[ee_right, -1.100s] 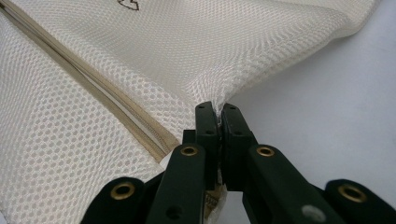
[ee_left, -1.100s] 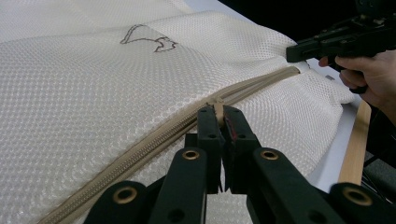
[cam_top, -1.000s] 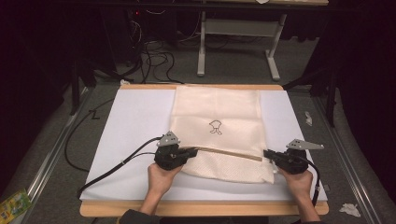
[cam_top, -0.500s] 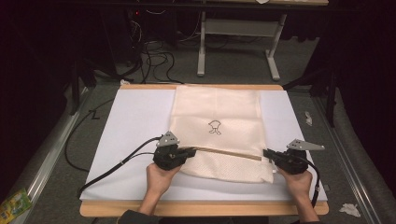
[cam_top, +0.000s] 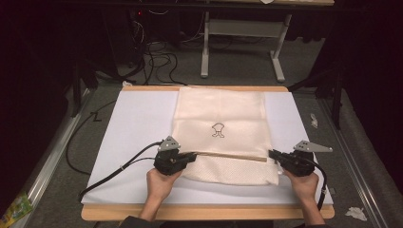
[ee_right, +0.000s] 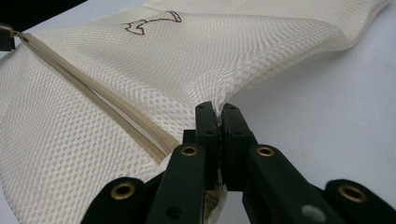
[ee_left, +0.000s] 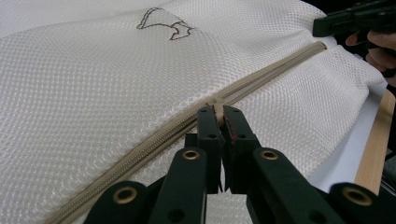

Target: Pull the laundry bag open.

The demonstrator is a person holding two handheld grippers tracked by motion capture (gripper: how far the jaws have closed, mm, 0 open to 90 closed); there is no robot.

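A cream mesh bag (cam_top: 221, 111) with a small dark printed figure (cam_top: 218, 129) lies flat on the white board (cam_top: 138, 123). A tan zipper (cam_top: 228, 155) runs across its near part. My left gripper (cam_top: 192, 157) is shut on the zipper pull (ee_left: 217, 106) at the zipper's left end; the zipper (ee_left: 280, 63) runs away from its jaws toward the other hand. My right gripper (cam_top: 272, 153) is shut on the bag's edge (ee_right: 217, 112) at the right end of the zipper (ee_right: 93, 93). Both grippers lie low over the board, pointing toward each other.
The white board rests on a wooden table whose front edge (cam_top: 204, 212) lies close to the person's hands. Behind the table are a metal frame (cam_top: 242, 42) and loose cables (cam_top: 152, 57) on the floor. A black cable (cam_top: 119, 168) trails left from my left gripper.
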